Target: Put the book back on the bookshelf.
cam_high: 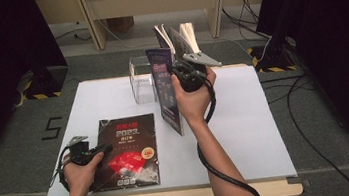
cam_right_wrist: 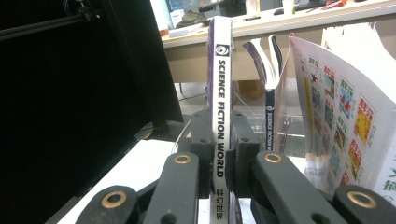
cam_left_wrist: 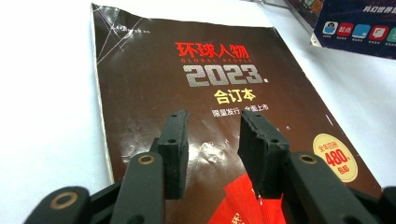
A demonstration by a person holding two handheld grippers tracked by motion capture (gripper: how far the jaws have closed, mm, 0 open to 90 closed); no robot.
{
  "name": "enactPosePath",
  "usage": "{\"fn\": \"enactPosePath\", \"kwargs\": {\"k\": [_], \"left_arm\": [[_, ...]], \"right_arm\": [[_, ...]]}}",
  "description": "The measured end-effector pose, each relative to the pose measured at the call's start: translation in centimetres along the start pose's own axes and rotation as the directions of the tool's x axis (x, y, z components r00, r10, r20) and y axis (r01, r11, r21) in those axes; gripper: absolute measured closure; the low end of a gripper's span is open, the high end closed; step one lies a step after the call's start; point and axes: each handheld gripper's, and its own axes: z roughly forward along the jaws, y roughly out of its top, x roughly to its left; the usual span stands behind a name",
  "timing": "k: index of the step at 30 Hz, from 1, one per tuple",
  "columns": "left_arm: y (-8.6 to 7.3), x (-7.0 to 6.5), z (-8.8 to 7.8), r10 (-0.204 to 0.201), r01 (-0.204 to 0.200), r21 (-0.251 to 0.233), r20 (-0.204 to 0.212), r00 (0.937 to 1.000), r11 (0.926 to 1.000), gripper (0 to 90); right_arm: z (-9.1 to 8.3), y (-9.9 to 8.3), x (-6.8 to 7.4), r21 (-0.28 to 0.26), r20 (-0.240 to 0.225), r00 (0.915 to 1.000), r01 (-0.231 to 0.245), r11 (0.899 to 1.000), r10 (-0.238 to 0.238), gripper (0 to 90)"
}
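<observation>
Right tool (cam_right_wrist: 218, 156) clamped on one upright magazine (cam_right_wrist: 220, 93); left tool (cam_left_wrist: 212, 140) apart over one flat magazine (cam_left_wrist: 205, 88)

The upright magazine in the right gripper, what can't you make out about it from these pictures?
- Magazine, right gripper view: the right gripper covers the spine's flanks, so both covers are hidden.
- High view: its cover print is too small to read; the hand hides its right edge.

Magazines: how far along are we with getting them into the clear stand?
Done: two magazines stand behind the clear stand. In hand: the right gripper clamps the Science Fiction World issue upright by its spine. Left: the dark 2023 magazine lies flat under the open left gripper.
</observation>
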Motion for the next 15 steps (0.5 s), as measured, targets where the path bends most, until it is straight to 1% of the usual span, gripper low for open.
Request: {"fn": "enactPosePath", "kwargs": {"k": [3,6,9,12,15], "left_arm": [[0.0,-0.1,0.1,-0.002,0.002,0.0,0.001,1.0,1.0,61.8],[-0.1,-0.1,0.1,0.003,-0.003,0.003,0.001,1.0,1.0,61.8],[0.0,-0.1,0.1,0.002,-0.002,0.002,0.002,1.0,1.0,61.9],[0.0,-0.1,0.1,0.004,-0.004,0.003,0.004,1.0,1.0,61.9],[0.0,-0.1,0.1,0.001,-0.001,-0.006,0.007,1.0,1.0,62.2]], "right_arm": [[0.1,0.2,0.1,0.001,0.0,1.0,-0.005,1.0,0.005,83.1],[0.3,0.4,0.1,-0.016,0.007,0.9999,0.012,1.0,-0.012,83.1],[0.6,0.6,0.2,-0.025,0.009,0.9998,0.017,1.0,-0.016,83.1],[0.8,0.8,0.2,-0.026,0.012,0.9999,0.01,1.0,-0.01,83.1],[1.1,0.9,0.3,-0.028,0.014,0.9999,0.007,1.0,-0.006,83.1]]}}
